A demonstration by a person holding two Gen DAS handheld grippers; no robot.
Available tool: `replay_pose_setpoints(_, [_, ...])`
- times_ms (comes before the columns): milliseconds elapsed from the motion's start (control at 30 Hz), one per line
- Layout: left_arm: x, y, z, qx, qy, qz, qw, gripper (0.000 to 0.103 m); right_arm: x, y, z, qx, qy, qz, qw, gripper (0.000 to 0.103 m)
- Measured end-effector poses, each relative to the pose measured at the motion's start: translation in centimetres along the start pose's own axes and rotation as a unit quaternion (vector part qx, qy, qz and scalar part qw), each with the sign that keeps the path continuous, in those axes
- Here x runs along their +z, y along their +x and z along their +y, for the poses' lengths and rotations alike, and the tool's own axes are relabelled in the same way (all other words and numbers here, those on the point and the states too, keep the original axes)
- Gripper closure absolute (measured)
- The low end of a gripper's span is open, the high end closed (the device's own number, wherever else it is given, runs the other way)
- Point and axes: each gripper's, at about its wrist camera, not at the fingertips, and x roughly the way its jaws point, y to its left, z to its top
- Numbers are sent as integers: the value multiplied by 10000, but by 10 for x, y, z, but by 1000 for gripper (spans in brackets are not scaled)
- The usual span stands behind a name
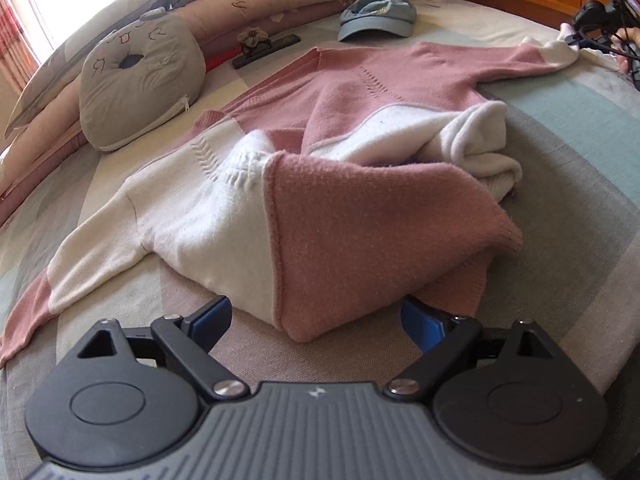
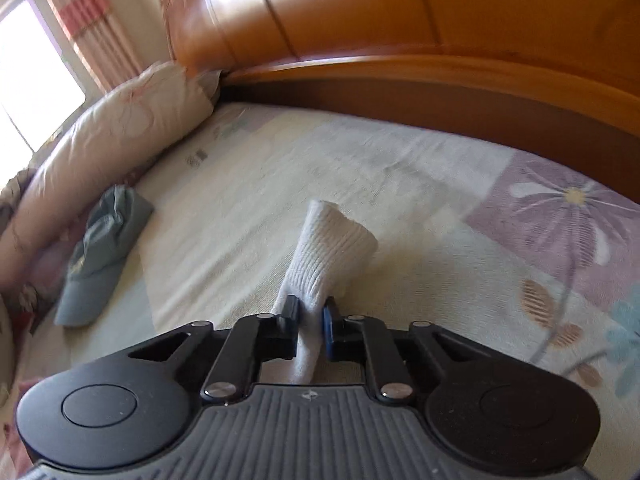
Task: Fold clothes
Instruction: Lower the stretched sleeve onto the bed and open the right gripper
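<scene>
Fingers (image 2: 289, 322) of the right gripper (image 2: 311, 320) clenched on the white cuff (image 2: 332, 240) of the pink-and-white sweater (image 1: 320, 152), which lies spread on the bed (image 1: 560, 208). Left gripper (image 1: 316, 320) released, straddling the sweater's hem corner. Blue cap (image 1: 376, 16) beyond.

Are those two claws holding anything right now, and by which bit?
The right gripper pinches the sweater's white cuff. The left gripper is open, holding nothing.
</scene>
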Motion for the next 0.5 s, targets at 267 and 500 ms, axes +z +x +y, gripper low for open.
replay_pose_setpoints(267, [1,-1,-1,-54,-1,-49,10000,11,-11,-41,-33,-548,435,-27,9975,77])
replay_pose_setpoints(500, [4,-6,-2,-36,37,-125,9999,11,-9,-63,-29,-777,427,-331,9955,48])
